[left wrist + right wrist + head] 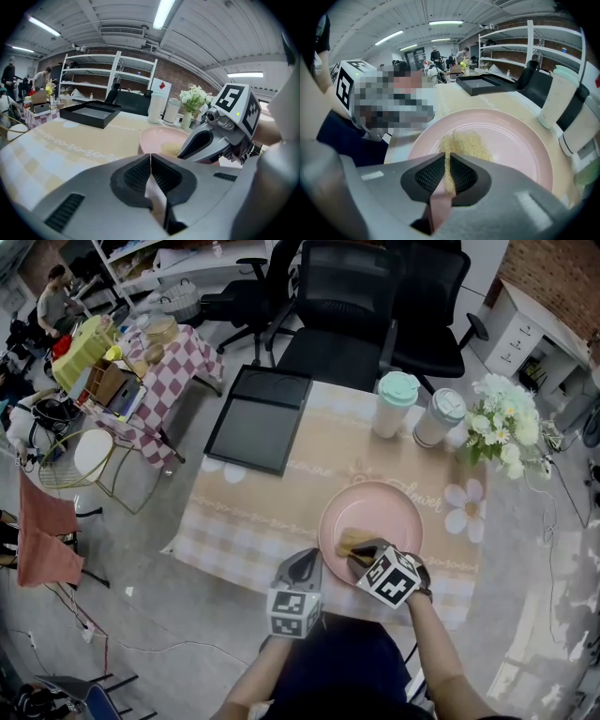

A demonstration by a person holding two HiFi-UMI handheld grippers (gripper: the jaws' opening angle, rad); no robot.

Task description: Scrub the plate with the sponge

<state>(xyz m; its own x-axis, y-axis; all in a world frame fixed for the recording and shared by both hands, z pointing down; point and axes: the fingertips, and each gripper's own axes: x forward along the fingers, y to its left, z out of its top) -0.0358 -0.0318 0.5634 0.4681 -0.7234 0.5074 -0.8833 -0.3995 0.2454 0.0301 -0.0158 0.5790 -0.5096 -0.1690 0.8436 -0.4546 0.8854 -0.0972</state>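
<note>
A round pink plate [394, 507] lies on the table's near right part, also seen as the plate [520, 145] and the plate [157, 137]. A thin yellow sponge [353, 542] rests on its near left side. My right gripper [360, 552] is shut on the sponge [464, 143], whose edge is pinched between the jaws [448, 174]. My left gripper [305, 568] hovers just left of the plate at the table's near edge. Its jaws [150, 176] are shut with nothing between them.
A black tray [258, 418] lies at the table's far left. Two lidded cups [395, 403] [438, 416] and a flower bunch [502, 423] stand beyond the plate. Office chairs [347, 306] stand behind the table. A checked side table [155, 362] is at left.
</note>
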